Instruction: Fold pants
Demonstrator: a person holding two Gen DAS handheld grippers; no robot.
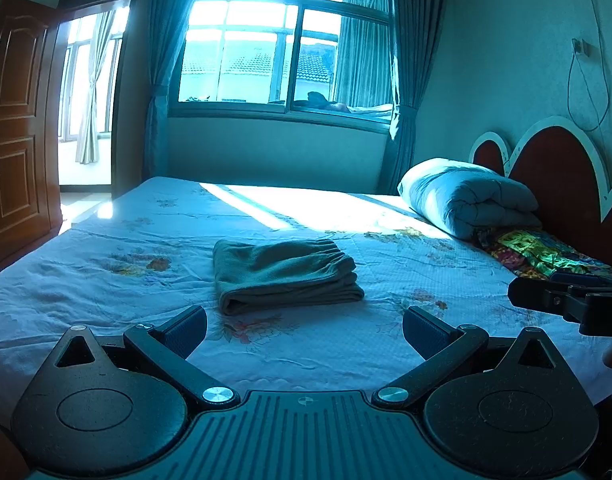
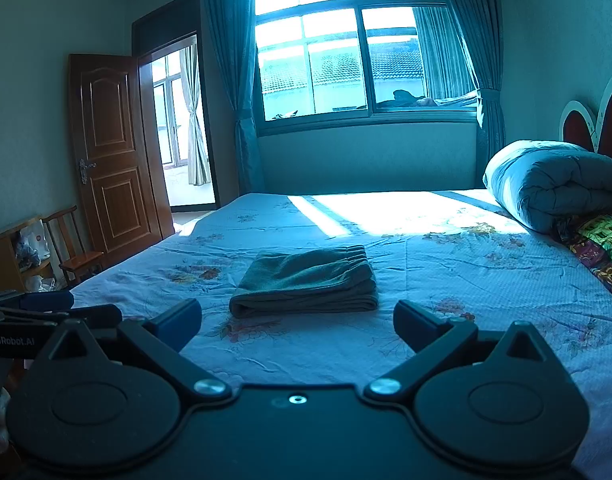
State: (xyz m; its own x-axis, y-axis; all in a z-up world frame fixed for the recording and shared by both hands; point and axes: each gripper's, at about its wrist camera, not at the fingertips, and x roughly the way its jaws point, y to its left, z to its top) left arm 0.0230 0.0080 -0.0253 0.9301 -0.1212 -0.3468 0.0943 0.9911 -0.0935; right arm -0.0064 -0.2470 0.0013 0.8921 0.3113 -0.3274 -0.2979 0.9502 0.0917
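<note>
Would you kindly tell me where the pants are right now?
In both views the folded pants lie mid-bed, just ahead of both open grippers, left of the rolled quilt.

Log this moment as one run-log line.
pants: folded, lying on bed | left hand-held gripper: open, empty, apart from pants | right hand-held gripper: open, empty, apart from pants

White "GenRobot.AI" lettering along the side of the left gripper point(image 2: 46, 312), at the frame's left edge
</note>
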